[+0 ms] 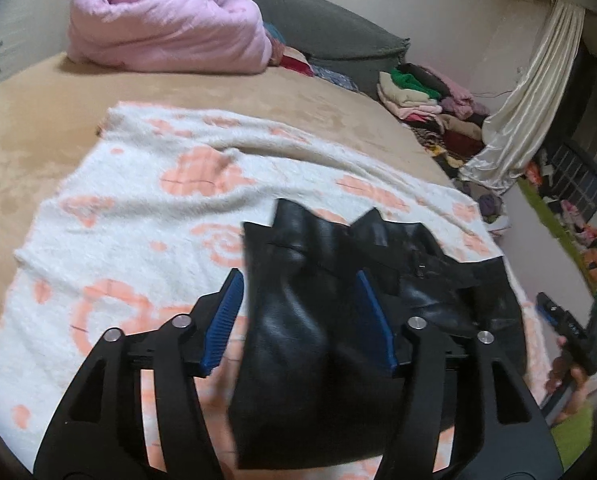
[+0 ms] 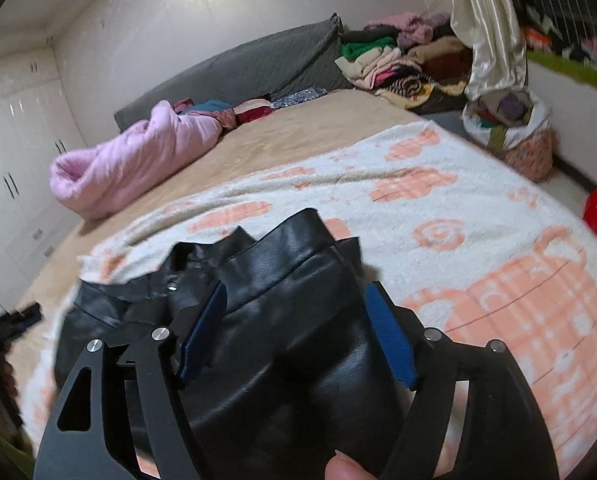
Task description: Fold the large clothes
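Note:
A black leather-like garment [image 1: 318,320] lies bunched on a white towel blanket with orange patterns [image 1: 138,208] on the bed. My left gripper [image 1: 300,300] is open, its blue pads either side of one end of the garment, which lies between the jaws. My right gripper [image 2: 298,308] is open too, with the other part of the garment [image 2: 290,320] between its blue pads. A thumb tip [image 2: 344,468] shows at the bottom of the right wrist view. The right gripper also shows in the left wrist view [image 1: 570,328] at the right edge.
A rolled pink quilt [image 1: 166,28] and a grey headboard cushion [image 1: 318,20] lie at the far end of the tan bed [image 1: 38,128]. A pile of folded clothes [image 1: 426,100] and a cream curtain [image 1: 530,92] stand to the right. White wardrobes [image 2: 10,152] are on the left.

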Available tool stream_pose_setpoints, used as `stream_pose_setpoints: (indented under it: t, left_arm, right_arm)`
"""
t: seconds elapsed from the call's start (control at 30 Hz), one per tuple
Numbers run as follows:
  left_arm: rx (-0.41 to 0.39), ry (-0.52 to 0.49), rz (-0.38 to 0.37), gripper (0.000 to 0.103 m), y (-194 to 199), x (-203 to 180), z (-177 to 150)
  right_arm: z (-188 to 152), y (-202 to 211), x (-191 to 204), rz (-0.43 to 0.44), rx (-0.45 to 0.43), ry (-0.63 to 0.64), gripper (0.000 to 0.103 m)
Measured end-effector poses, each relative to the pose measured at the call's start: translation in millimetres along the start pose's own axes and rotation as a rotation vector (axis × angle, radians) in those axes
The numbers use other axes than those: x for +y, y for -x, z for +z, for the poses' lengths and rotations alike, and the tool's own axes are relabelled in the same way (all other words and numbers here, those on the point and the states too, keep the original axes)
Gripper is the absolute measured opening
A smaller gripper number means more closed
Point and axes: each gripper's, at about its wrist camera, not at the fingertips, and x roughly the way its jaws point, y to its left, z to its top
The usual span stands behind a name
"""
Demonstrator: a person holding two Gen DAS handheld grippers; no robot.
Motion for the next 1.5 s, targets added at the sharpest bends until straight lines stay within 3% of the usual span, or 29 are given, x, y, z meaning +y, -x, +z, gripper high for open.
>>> stream_pose_setpoints:
  t: [0.13,0.4,0.43,0.47,0.5,0.6,0.63,0.73,0.9,1.03,1.17,1.23,1.33,1.4,1.5]
  left_arm:
    - [0.022,-0.076,0.087,0.065,-15,-1,-5]
    - [0.097,-0.167,0.128,0.066,-56,-11,-14]
    - [0.102,-0.172,0.13,0.065,-61,-11,-14]
    - [0.103,-0.171,0.124,0.051,-64,-11,-15]
    - [0.103,-0.17,0.111,0.026,-66,-12,-15]
    - [0.073,-0.212,0.115,0.004,-61,-21,-11]
    - [0.043,-0.21,0.095,0.004,-52,-24,-5]
    - [-0.011,-0.181,0.038,0.003,-31,-27,12]
    - [-0.065,-0.187,0.031,0.003,-32,-30,36]
    - [0.026,-0.192,0.083,0.004,-74,-25,27]
    - [0.101,-0.144,0.135,0.018,-106,-7,10]
    - [0.102,-0.118,0.136,0.024,-107,-1,8]
    - [0.101,-0.09,0.125,0.028,-104,3,7]
    - [0.097,-0.09,0.131,0.031,-102,2,8]
    - [0.092,-0.076,0.133,0.038,-96,3,13]
  right_arm:
    - [2,-11,5,-0.061,0.017,0.091,0.071]
    - [4,-67,15,-0.094,0.164,0.255,0.07]
    - [3,-73,16,-0.095,0.176,0.268,0.06]
    - [2,-80,18,-0.101,0.193,0.287,0.05]
    - [0,-84,20,-0.111,0.196,0.3,0.028]
    - [5,-80,21,-0.103,0.163,0.286,0.01]
    - [9,-72,21,-0.088,0.145,0.26,0.009]
    - [35,-49,3,0.038,0.067,0.093,0.009]
    - [54,-52,-25,0.11,0.015,-0.115,0.009]
    - [36,-92,-24,0.012,0.098,-0.086,0.01]
    - [20,-112,-25,-0.06,0.135,-0.072,0.022]
    - [17,-114,-30,-0.068,0.144,-0.093,0.035]
    - [14,-115,-41,-0.065,0.158,-0.144,0.042]
    - [13,-115,-45,-0.072,0.17,-0.167,0.054]
    - [12,-110,-49,-0.061,0.178,-0.19,0.055]
